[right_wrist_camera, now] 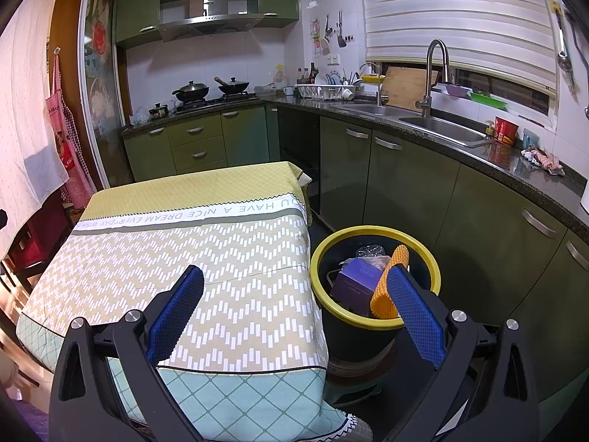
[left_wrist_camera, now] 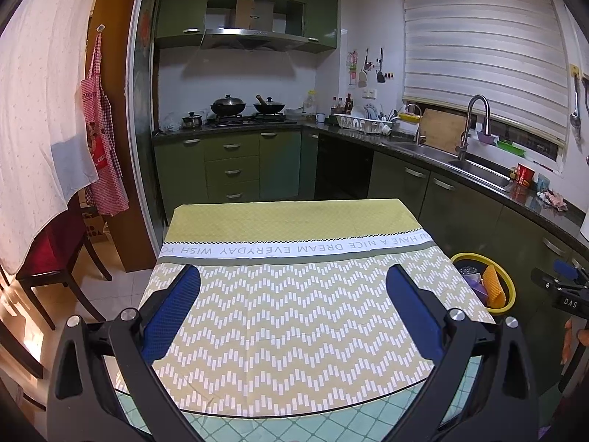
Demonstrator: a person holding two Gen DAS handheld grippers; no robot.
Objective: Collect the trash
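Trash sits in the yellow-rimmed black plastic bin (right_wrist_camera: 375,322) at two o'clock off the zigzag-patterned cloth-covered table (right_wrist_camera: 206,243): a purple cardboard box (right_wrist_camera: 355,281) and an orange mesh roll (right_wrist_camera: 386,287). Left gripper (left_wrist_camera: 292,316) and right gripper (right_wrist_camera: 294,316) both gape, holding nothing. Risk: the roll leans on the rim, so a bump from the right gripper could tip it out.

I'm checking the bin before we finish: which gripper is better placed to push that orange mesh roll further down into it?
Right. The right gripper, open, hangs beside the yellow-rimmed black bin, one finger near the orange mesh roll. The left gripper is over the table.
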